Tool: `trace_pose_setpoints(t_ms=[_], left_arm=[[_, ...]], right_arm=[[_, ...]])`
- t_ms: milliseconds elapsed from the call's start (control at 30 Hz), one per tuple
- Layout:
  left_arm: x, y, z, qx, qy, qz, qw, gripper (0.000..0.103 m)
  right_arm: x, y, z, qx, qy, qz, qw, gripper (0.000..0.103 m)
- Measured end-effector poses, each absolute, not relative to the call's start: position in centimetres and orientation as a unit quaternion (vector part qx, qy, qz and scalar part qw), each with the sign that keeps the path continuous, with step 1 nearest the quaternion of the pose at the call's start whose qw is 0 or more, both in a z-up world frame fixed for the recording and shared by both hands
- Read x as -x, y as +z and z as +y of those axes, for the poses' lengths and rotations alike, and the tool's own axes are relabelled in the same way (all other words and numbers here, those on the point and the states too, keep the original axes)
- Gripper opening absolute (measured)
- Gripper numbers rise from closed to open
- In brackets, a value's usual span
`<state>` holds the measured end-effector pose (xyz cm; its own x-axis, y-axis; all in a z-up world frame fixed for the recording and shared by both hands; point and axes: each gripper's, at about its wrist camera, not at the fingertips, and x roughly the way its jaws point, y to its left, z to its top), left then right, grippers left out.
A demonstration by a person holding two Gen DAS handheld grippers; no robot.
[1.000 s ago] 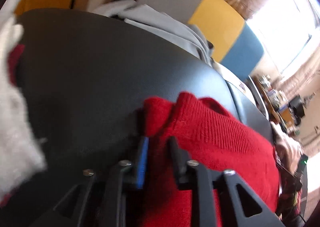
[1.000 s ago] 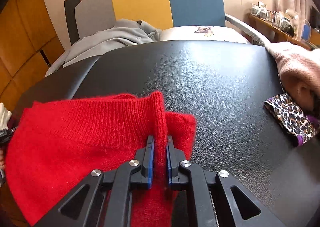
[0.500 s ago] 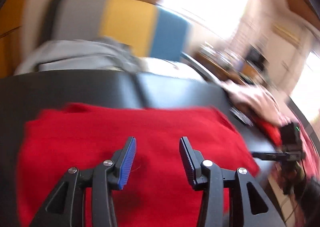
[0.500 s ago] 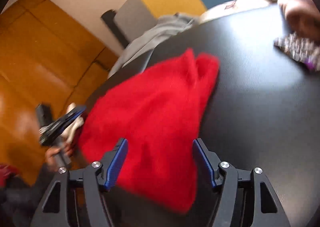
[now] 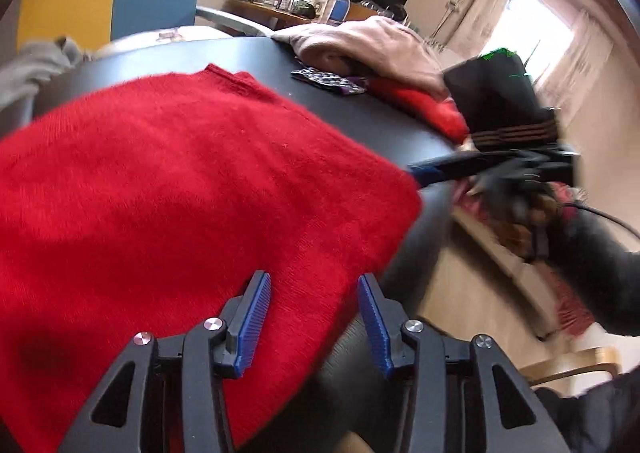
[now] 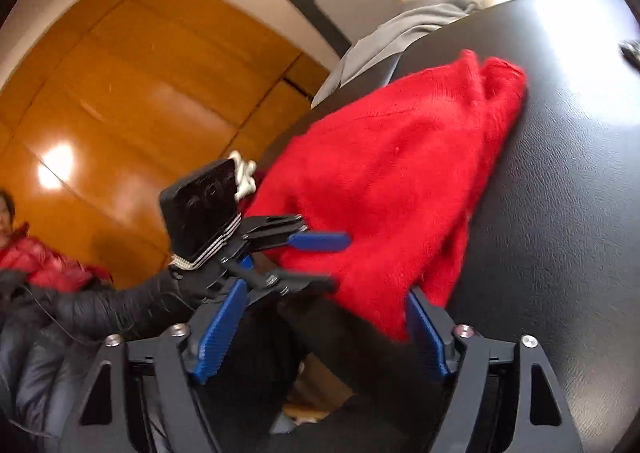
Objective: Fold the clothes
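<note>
1. Big change from a second ago: both grippers have let go of the red sweater (image 5: 180, 189). Back then each one was pinched onto a bunched-up fold of the knit; now neither has any fabric between its pads.

2. The left gripper (image 5: 314, 317) sits released, jaws apart, hovering over the near edge of the sweater with nothing clamped. From the right wrist view it shows up at the sweater's left side, one blue finger lying over the cloth.

3. The right gripper (image 6: 322, 337) is released too, and its jaws are opening wider right now. The sweater's near corner sits just ahead of its right finger, but nothing is pinched.

4. The sweater now lies doubled over on the black table (image 5: 360, 113), near the front edge, with a corner hanging a bit past the rim. Looks like one fold just got laid down and dropped.

5. Over on the far right side there's a pile with a pinkish garment (image 5: 360, 45) and a leopard-print piece (image 5: 328, 79), well apart from the sweater.

6. Probably the next step is re-gripping for another fold or smoothing.
</note>
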<state>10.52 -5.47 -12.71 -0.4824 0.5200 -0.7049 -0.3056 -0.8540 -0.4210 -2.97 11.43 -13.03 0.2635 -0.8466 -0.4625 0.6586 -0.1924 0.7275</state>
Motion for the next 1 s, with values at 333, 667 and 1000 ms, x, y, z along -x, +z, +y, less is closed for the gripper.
trace_pose_setpoints(t_ms=[333, 667, 1000], left_arm=[[-11.0, -11.7, -6.5, 0.457, 0.837, -0.187, 0.236, 0.044], [-7.5, -12.9, -5.2, 0.436, 0.849, -0.201, 0.221, 0.045], [-8.7, -11.9, -5.6, 0.403, 0.869, -0.217, 0.191, 0.045]], right_arm=[[-1.0, -15.4, 8.3, -0.588, -0.437, 0.053, 0.678, 0.082], [-3.8, -15.9, 11.4, -0.605, -0.506, 0.078, 0.610, 0.081], [4.9, -10.0, 10.5, -0.454, -0.732, -0.075, 0.503, 0.073]])
